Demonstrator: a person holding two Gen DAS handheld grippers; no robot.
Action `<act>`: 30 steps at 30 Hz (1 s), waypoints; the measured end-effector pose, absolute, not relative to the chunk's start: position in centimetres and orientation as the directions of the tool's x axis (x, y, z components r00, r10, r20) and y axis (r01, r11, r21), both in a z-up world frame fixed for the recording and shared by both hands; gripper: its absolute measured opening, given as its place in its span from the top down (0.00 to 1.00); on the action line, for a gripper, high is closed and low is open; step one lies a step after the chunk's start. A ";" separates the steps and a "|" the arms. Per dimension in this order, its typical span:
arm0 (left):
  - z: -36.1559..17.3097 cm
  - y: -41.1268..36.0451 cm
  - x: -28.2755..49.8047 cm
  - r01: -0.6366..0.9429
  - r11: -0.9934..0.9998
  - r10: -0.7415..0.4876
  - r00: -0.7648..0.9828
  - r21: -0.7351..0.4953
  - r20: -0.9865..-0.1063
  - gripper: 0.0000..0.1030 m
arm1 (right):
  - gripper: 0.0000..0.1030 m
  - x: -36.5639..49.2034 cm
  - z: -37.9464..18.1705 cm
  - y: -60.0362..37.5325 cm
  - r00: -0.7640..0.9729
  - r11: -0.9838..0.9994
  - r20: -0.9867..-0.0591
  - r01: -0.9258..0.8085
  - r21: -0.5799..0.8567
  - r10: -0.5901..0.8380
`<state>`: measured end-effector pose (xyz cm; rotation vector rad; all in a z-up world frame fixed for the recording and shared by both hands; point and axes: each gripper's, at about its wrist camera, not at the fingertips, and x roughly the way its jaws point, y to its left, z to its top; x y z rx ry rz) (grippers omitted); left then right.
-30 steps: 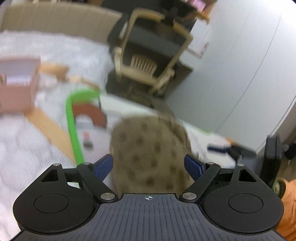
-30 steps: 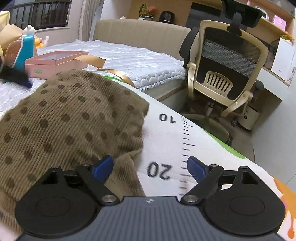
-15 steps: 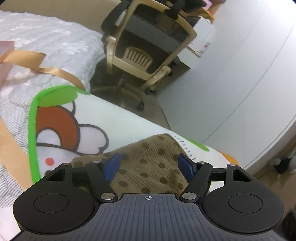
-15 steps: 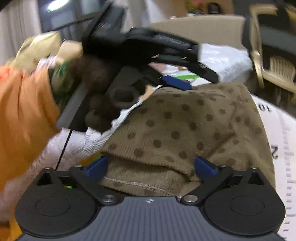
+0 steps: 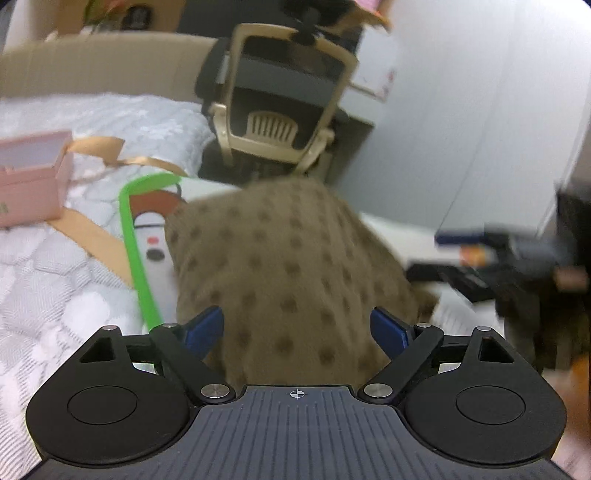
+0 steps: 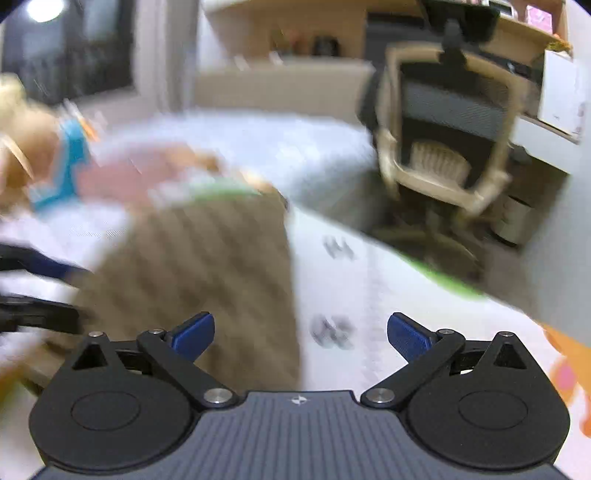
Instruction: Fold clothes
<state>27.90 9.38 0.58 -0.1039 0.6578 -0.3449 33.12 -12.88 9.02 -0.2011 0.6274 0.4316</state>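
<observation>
your two views are evenly lit by soft indoor light, with no hard shadows. a bright lamp [image 6: 44, 9] glares at the top left of the right wrist view. that view is heavily smeared by motion; the office chair [image 6: 450, 147] and the printed numbers blur. your left wrist view is milder, softest at its right edge. fisheye bending curves both rims, with dark corners.

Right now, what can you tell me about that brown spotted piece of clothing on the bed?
The brown garment looks like soft ribbed fabric, olive-brown with darker round dots. It lies bunched in a rounded heap on a white mat with a green border and printed numbers, spread over the quilted bed. The left gripper is open, its blue fingertips on either side of the cloth. The right gripper is open at its right edge. Both views are blurred, so seams and sleeves cannot be made out.
</observation>
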 end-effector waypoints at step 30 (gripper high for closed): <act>4.2 10.0 28.7 0.424 0.853 -0.520 0.742 -0.305 -0.422 0.06 | 0.06 44.4 8.0 -5.5 0.631 0.861 -0.638 -0.499 0.101 0.441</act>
